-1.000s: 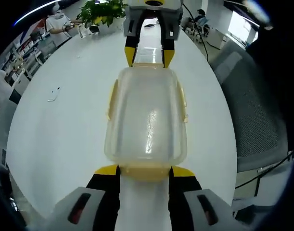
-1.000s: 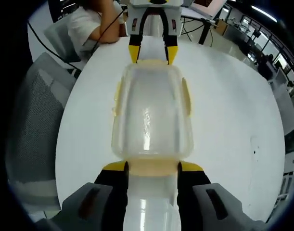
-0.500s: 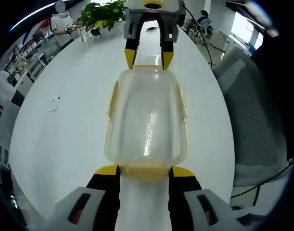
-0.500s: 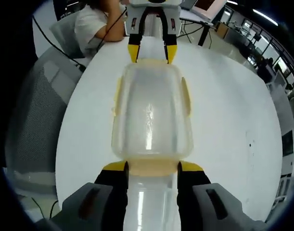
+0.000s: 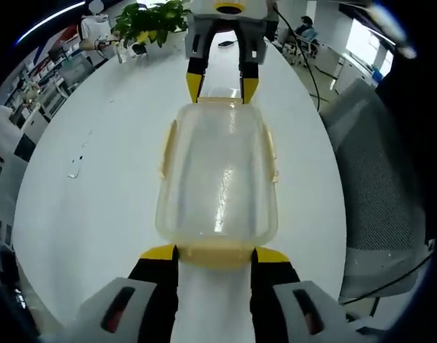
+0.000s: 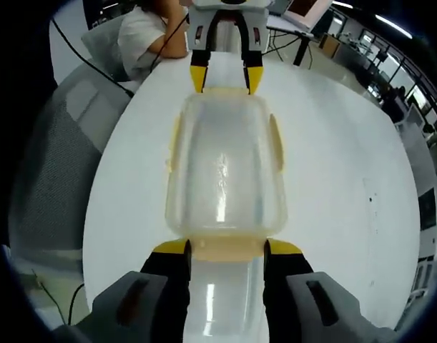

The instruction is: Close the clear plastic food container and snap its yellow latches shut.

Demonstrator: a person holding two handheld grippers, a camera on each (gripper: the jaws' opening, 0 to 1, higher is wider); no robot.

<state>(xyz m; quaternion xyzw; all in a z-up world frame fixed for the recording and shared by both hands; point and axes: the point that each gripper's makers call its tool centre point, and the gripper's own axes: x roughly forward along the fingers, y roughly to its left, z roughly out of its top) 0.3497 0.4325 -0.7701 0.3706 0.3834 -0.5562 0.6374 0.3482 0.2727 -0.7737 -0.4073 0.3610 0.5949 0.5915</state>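
The clear plastic container (image 5: 218, 171) with its lid on lies lengthwise between my two grippers, over the white table. Yellow side latches (image 5: 167, 146) sit folded against its long sides. My left gripper (image 5: 214, 251) is shut on the near yellow end latch. The right gripper (image 5: 221, 86) grips the far end. In the right gripper view the same container (image 6: 225, 171) runs away from my right gripper (image 6: 225, 249), which is shut on its near end latch, and the left gripper (image 6: 225, 80) holds the opposite end.
The round white table (image 5: 96, 179) stretches below, with a small object (image 5: 75, 168) lying on it and a potted plant (image 5: 150, 18) at its far edge. Grey mesh chairs (image 5: 379, 171) (image 6: 53, 164) stand beside the table. A person (image 6: 150, 32) leans on the table.
The table and room have slid slightly in both views as the cameras moved. The container keeps the same place between both grippers, and both grips are unchanged.
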